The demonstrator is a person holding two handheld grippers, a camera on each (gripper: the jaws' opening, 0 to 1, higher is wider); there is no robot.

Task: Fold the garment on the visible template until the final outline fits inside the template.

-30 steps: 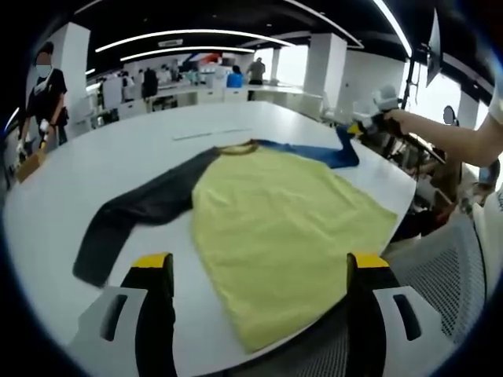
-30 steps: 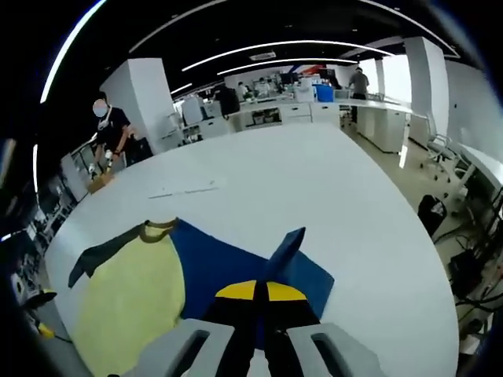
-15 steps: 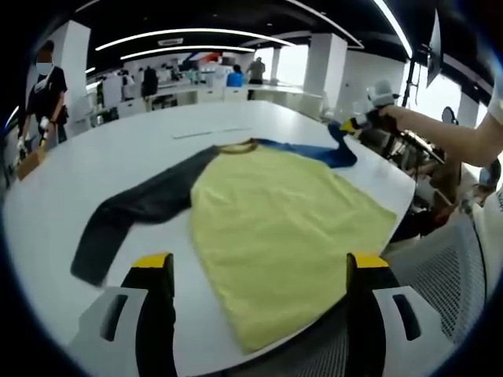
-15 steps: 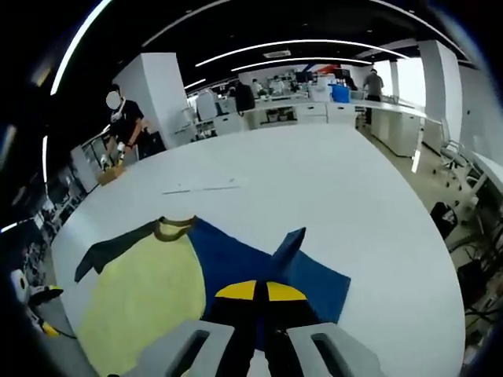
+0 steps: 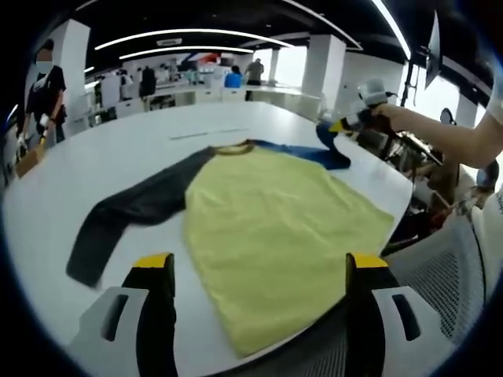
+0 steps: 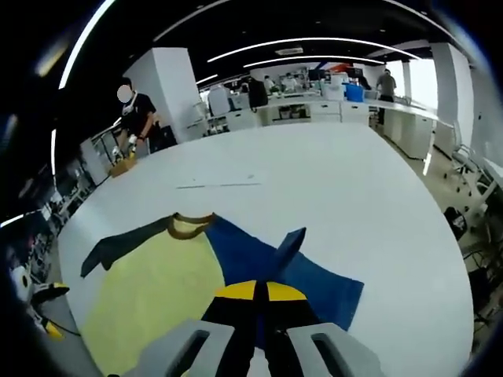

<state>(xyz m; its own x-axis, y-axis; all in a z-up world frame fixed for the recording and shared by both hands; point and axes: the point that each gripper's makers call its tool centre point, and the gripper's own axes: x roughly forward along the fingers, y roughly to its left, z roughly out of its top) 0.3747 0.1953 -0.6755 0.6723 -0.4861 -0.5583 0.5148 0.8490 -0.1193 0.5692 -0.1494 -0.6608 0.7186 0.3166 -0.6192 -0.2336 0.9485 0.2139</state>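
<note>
In the right gripper view the right gripper (image 6: 261, 294) had its yellow-tipped jaws pressed together on a fold of the blue sleeve (image 6: 275, 263), whose cuff end stood up in a peak just beyond the tips; the rest of that sleeve spread flat to either side of the jaws on the white table (image 6: 314, 181); ahead and to the left of the jaws lay the yellow body of the garment (image 6: 149, 290), with its brownish collar (image 6: 189, 225) just beyond it and the dark sleeve (image 6: 126, 243) stretching further off to the left; past the collar a thin line (image 6: 216, 185) ran across the tabletop; far off at the table's edge a person (image 6: 134, 118) in dark clothes stood bent over something.

In the left gripper view the left gripper (image 5: 259, 271) hung with its jaws spread wide apart and nothing between them; the near hem of the yellow body (image 5: 275, 236) lay directly ahead between the two tips; the dark sleeve (image 5: 126, 212) reached out ahead of the left jaw; beyond the body, far ahead and to the right, the other gripper (image 5: 350, 122) held the blue sleeve (image 5: 318, 149) lifted off the table (image 5: 118, 149), with the person's forearm (image 5: 440, 133) coming in from the right; a mesh chair (image 5: 448, 267) sat just right of the right jaw.
</note>
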